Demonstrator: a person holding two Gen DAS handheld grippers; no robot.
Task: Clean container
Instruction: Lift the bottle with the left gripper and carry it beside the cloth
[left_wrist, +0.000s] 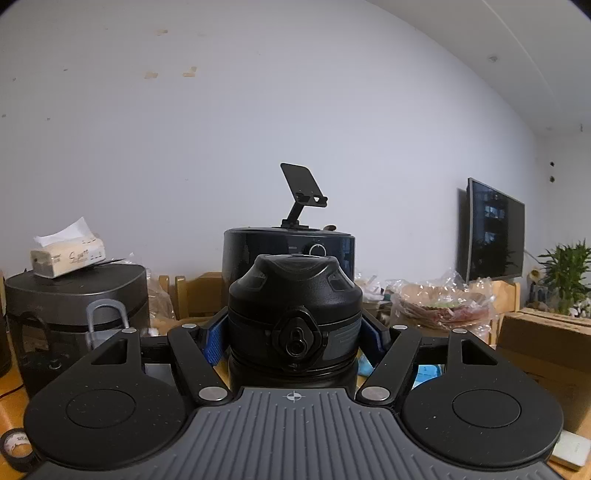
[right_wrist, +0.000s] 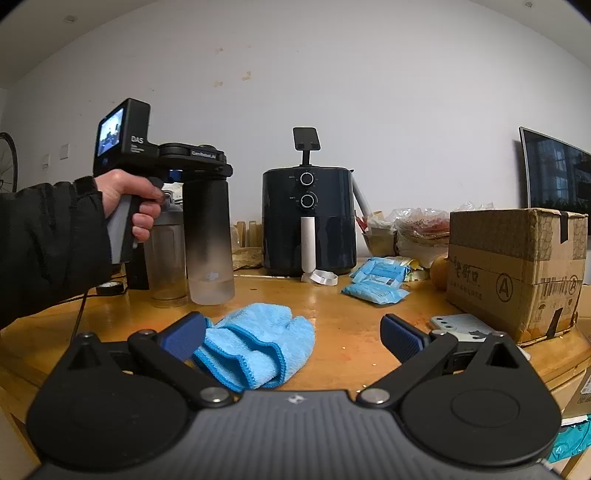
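Round wooden surface, amber and glossy, crowded along its far side. Cardboard box at the right edge, taped and printed with a circled A. Dark air fryer at far centre, two dials and a white handle, with a black phone stand on its lid. From the left wrist view a dark rice cooker stands to the left with a tissue pack on top. Task bottle, black at the top fading to frosted clear at the bottom, stands upright on the surface at far left, just beside a second clear bottle on its left. Left gripper, held in a hand with a dark sleeve, is clamped on the bottle's upper part; in the left wrist view the blue fingers press both sides of the black bottle cap, which fills the centre of the frame. Right gripper hovers low over the near surface, fingers wide apart and holding nothing. Folded blue cloth lies on the surface between those fingers, nearer the left one. Blue packets lie right of the fryer. Roll of black tape sits at far left beside the bottles.
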